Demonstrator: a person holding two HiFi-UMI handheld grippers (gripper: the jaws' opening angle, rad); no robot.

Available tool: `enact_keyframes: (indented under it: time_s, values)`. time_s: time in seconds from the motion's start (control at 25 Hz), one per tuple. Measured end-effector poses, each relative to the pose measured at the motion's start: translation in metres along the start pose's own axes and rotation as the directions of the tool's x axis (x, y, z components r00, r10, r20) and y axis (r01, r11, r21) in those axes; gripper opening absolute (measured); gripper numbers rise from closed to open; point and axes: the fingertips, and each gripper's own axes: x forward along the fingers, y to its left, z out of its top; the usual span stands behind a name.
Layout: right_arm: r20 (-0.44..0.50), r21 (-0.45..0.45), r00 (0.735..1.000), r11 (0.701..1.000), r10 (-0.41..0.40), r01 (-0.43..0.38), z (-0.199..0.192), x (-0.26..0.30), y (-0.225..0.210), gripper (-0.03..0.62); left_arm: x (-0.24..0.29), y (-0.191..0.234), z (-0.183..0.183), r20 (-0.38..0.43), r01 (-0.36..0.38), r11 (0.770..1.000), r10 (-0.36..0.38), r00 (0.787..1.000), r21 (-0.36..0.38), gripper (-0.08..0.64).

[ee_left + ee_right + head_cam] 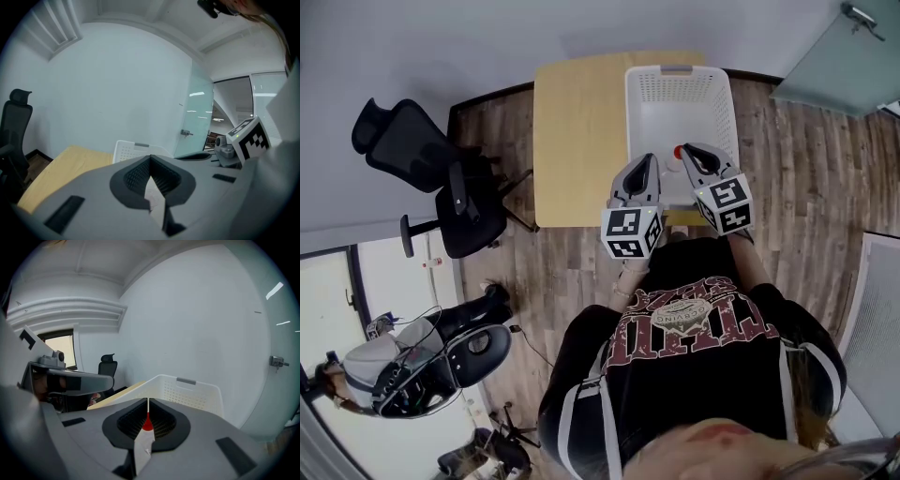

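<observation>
In the head view both grippers are held side by side over the near end of a white perforated basket (633,103) standing on a pale wooden table (572,131). My left gripper (649,159) is shut with nothing between its jaws; in the left gripper view (150,159) the jaw tips meet, with the basket (126,149) beyond them. My right gripper (689,150) is shut too, its jaws (148,401) leaving only a thin slit. A small red object (678,152) lies in the basket between the two grippers, and shows through the right jaws' gap (147,424). What it is I cannot tell.
A black office chair (441,178) stands left of the table on the wood floor. Another chair (441,366) sits at the lower left. A frosted glass door (839,56) is at the far right. White walls lie behind the table.
</observation>
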Motion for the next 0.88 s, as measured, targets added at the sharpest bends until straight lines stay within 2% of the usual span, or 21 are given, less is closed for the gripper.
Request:
enact_keyframes:
  time_s: [0.32, 0.44, 0.52, 0.88]
  values:
    - [-0.057, 0.010, 0.998, 1.000, -0.010, 0.011, -0.012, 0.005, -0.003, 0.025, 0.010, -0.001, 0.000, -0.027, 0.050, 0.999, -0.050, 0.998, 0.005, 0.048]
    - [-0.084, 0.013, 0.996, 1.000, 0.009, -0.008, -0.016, 0.010, 0.000, 0.109, 0.011, 0.003, 0.002, -0.031, 0.056, 0.998, -0.055, 0.998, 0.006, 0.048]
    - [-0.107, 0.014, 0.994, 1.000, 0.018, -0.016, -0.020, 0.014, 0.002, 0.140, 0.012, 0.005, 0.003, -0.029, 0.058, 0.998, -0.058, 0.998, 0.007, 0.048]
    - [-0.186, -0.011, 0.983, 1.000, 0.011, -0.014, -0.034, 0.027, 0.004, 0.166, 0.007, 0.011, 0.008, -0.022, 0.057, 0.998, -0.056, 0.998, 0.003, 0.048]
